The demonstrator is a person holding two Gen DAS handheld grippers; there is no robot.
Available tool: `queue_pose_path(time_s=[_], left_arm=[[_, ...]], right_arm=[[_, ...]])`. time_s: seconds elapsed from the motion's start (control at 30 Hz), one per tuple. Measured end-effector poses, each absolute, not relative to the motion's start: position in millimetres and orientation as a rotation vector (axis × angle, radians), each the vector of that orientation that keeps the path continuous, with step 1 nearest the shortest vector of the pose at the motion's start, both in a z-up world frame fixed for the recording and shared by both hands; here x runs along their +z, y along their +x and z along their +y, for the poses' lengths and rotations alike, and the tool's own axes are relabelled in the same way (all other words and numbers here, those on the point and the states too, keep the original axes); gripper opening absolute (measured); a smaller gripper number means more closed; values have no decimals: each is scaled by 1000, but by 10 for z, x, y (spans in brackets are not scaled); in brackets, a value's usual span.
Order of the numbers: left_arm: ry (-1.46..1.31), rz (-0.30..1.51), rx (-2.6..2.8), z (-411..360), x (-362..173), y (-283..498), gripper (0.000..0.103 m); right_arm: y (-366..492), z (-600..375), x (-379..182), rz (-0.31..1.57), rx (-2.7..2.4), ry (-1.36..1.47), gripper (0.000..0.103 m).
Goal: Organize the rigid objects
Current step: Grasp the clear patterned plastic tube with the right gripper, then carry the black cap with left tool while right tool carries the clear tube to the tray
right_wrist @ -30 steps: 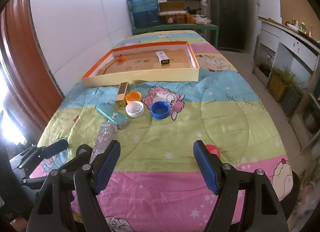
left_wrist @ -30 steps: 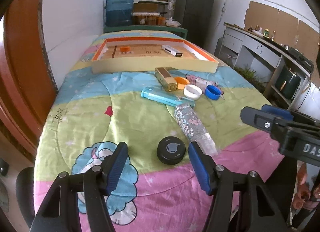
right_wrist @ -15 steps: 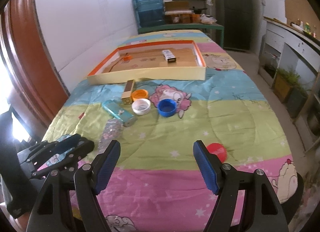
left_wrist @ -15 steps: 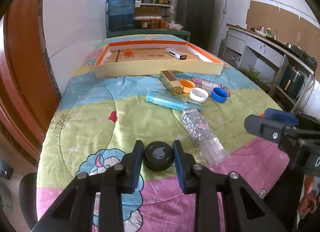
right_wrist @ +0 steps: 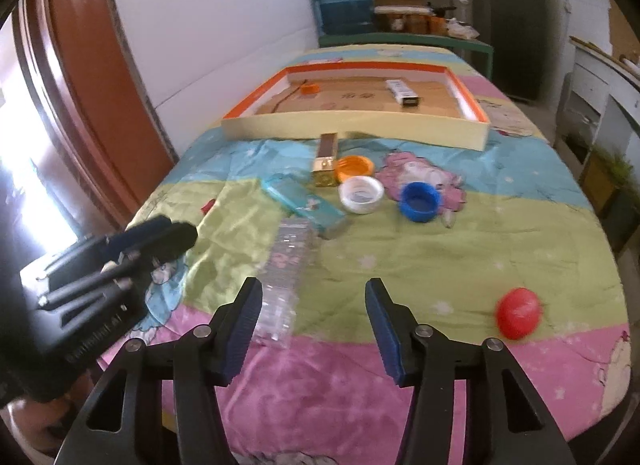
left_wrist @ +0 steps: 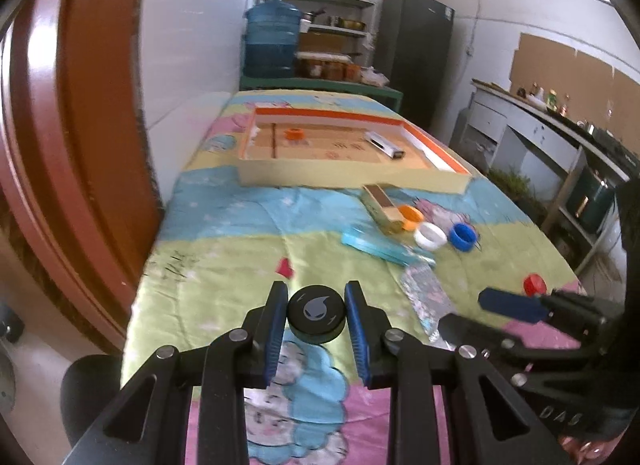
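Note:
My left gripper [left_wrist: 316,305] is shut on a black round lid [left_wrist: 317,319] with a grey drop mark, held just above the quilt. My right gripper [right_wrist: 312,305] hangs over the pink and green quilt with its jaws closing and only cloth between them. A clear patterned bottle [right_wrist: 286,265] lies just left of its left finger [right_wrist: 244,317]. A red cap [right_wrist: 518,313] lies to its right. Farther off lie a teal case [right_wrist: 304,205], a gold box [right_wrist: 326,161], and orange [right_wrist: 354,167], white [right_wrist: 360,193] and blue lids [right_wrist: 419,201].
An orange-rimmed cardboard tray [right_wrist: 352,129] sits at the far end of the bed, holding an orange cap [right_wrist: 309,87] and a small white box [right_wrist: 402,92]. A brown door frame [left_wrist: 80,145] and a white wall run along the left side. Shelves and a water jug [left_wrist: 272,41] stand behind.
The left gripper closed on the black lid and raised it off the quilt. The right gripper shifted left toward the clear bottle and its jaws narrowed.

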State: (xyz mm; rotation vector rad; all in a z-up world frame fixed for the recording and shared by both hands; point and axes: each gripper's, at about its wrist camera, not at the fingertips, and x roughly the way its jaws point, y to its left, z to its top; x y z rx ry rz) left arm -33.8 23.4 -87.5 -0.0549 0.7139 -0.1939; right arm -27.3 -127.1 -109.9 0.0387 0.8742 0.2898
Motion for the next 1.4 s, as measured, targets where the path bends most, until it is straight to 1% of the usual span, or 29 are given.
queue_pose_path(time_s=[0.1,0.13,0.17,0.3,0.33,0.37,0.43,0.57,0.9,1.4], left_arm=[[-69,708,-179,317,-856,-321,30],[-75,708,-178,343,-853,-312,30],[-78,708,-176,354,-852,-312,30],[-84,711,-175,377,-860,-285,30],[-86,711,-178,378,-861,-282,30],[-86,712,-179,378,-864,-278,30],[-86,714,-183,370,-871,-270,30],[-84,719,-190,358,-879,-258,30],[-77,722,-198,307,-865,-222,30],[-49,726,-170,194,-763,-125,30]], right_arm=[[-220,-1165,-1139,883,289,20,53],[-201,-1130,-1154,888,289,14,47],[-189,-1112,-1165,892,290,11,43],[-132,-1037,-1200,892,265,-27,41],[-123,-1031,-1200,892,262,-29,38],[-113,-1027,-1202,892,259,-30,32],[-106,-1026,-1201,889,264,-27,25],[-108,-1025,-1202,883,258,-41,21],[-121,-1046,-1168,871,261,-47,20],[-51,-1235,-862,778,224,-44,20]])
